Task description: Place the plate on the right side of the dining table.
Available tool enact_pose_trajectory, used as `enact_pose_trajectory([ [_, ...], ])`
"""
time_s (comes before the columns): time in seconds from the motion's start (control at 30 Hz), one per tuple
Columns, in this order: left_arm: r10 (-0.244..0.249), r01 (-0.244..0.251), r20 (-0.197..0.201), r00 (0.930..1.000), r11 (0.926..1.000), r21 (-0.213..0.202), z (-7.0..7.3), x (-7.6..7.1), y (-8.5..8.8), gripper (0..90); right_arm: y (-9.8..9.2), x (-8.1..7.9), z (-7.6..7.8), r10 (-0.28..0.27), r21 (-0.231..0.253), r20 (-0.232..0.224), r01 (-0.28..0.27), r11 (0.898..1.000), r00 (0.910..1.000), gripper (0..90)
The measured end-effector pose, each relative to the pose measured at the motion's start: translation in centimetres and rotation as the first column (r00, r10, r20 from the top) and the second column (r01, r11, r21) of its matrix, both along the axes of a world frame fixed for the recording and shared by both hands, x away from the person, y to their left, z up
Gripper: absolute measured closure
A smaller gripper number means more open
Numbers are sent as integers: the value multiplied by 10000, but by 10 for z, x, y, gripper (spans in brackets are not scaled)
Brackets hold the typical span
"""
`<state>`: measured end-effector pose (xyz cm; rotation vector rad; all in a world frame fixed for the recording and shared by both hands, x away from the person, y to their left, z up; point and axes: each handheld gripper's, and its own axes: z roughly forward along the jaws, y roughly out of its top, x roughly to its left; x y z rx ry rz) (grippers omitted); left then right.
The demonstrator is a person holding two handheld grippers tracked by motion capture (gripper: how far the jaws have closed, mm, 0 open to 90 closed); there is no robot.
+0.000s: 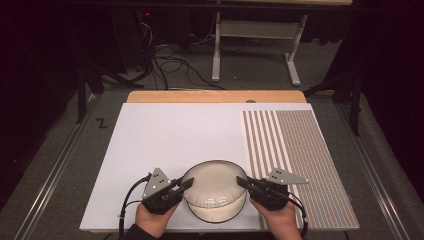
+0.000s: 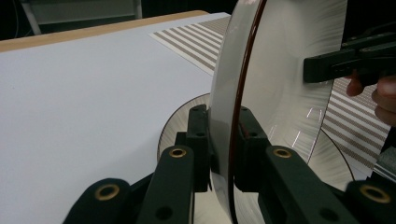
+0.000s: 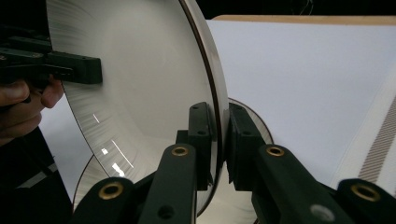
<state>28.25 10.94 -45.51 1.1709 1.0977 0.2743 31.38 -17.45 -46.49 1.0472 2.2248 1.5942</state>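
Observation:
A cream plate with a dark rim [image 1: 214, 181] hangs tilted just above a second, similar plate [image 1: 218, 216] that lies on the white board. My left gripper [image 1: 186, 183] is shut on the upper plate's left rim, and my right gripper [image 1: 242, 182] is shut on its right rim. In the left gripper view the jaws [image 2: 223, 144] clamp the rim of the upper plate [image 2: 280, 70], with the lower plate [image 2: 180, 126] beneath and the right gripper [image 2: 320, 67] across it. In the right gripper view my gripper [image 3: 219, 140] pinches the plate [image 3: 140, 70]; the left gripper [image 3: 86, 70] bites the opposite edge.
The white board [image 1: 170, 135] covers most of the table. A striped and dotted mat [image 1: 295, 150] lies along its right side. The wooden table edge [image 1: 215, 96] runs along the back. Cables and a desk frame [image 1: 255, 45] are on the floor beyond.

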Motion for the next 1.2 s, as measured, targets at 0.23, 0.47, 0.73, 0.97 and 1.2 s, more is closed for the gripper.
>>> enact_pose_trajectory([
  [0.23, 142, -142, -28, 9999, 9999, -80, 0, 4, -12, 790, -8, -1, 6, -285, -168, 382, 291, 9994, 9989, 831],
  [0.47, 107, -107, 105, 9999, 9999, -50, 4, 11, -21, 787, -16, 0, 12, -600, -254, 772, 621, 9977, 9952, 829],
  [0.73, 109, -106, 147, 9998, 9997, -230, 8, 20, -31, 783, -23, 4, 17, -889, -221, 935, 913, 9956, 9916, 829],
  [0.97, 43, -34, 335, 9994, 9996, -268, 15, 28, -43, 780, -34, 4, 25, -1219, -168, 1221, 1248, 9920, 9850, 828],
  [1.2, -88, 98, 301, 9995, 9995, -306, 19, 34, -56, 776, -46, 5, 29, -1365, -95, 1384, 1391, 9902, 9809, 832],
])
